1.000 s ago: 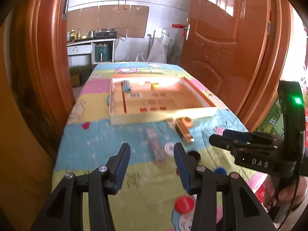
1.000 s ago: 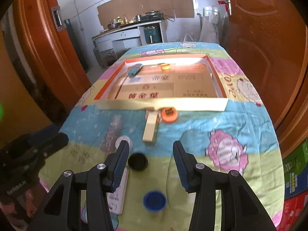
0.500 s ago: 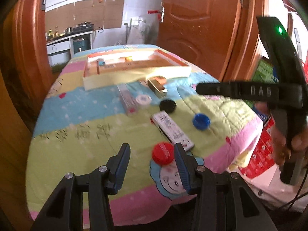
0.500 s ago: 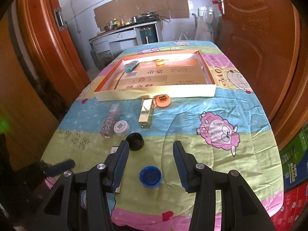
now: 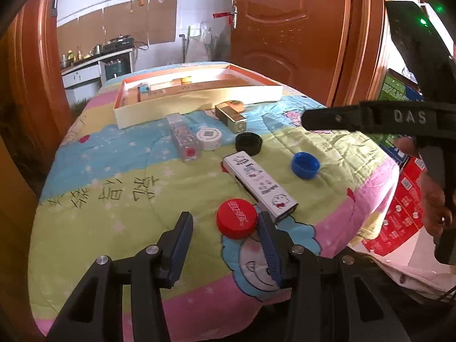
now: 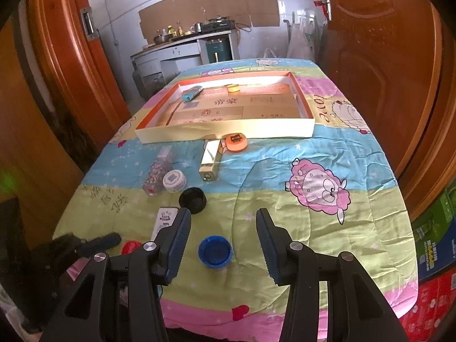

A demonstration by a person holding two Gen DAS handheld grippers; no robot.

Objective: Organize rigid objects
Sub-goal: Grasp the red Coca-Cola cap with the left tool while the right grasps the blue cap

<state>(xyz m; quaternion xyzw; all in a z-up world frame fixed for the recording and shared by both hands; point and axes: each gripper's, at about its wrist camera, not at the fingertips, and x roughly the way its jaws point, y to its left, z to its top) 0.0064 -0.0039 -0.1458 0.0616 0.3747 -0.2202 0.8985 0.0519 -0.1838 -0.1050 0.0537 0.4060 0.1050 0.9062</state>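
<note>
My left gripper [image 5: 225,222] is open, with a red bottle cap [image 5: 236,219] just ahead between its fingertips, near the right finger. A white printed box [image 5: 258,186] lies right of the cap. My right gripper [image 6: 222,225] is open above a blue cap [image 6: 215,251], which also shows in the left wrist view [image 5: 305,164]. A black cap [image 6: 193,199], a white cap [image 6: 174,181], a clear glitter tube [image 6: 158,171], a gold box [image 6: 210,161] and an orange round item [image 6: 236,142] lie farther on. A shallow cardboard tray [image 6: 228,134] holds a blue item [image 6: 192,93] and a yellow item [image 6: 233,87].
The objects lie on a colourful cartoon quilt [image 6: 313,199] over a table. Wooden doors [image 6: 384,57] stand on both sides. Coloured cartons [image 6: 433,256] sit on the floor at the right. The table's near edge is just below both grippers.
Both grippers have drawn back toward the near edge of the table. The left gripper has come down close to the red cap. Both stay open.
</note>
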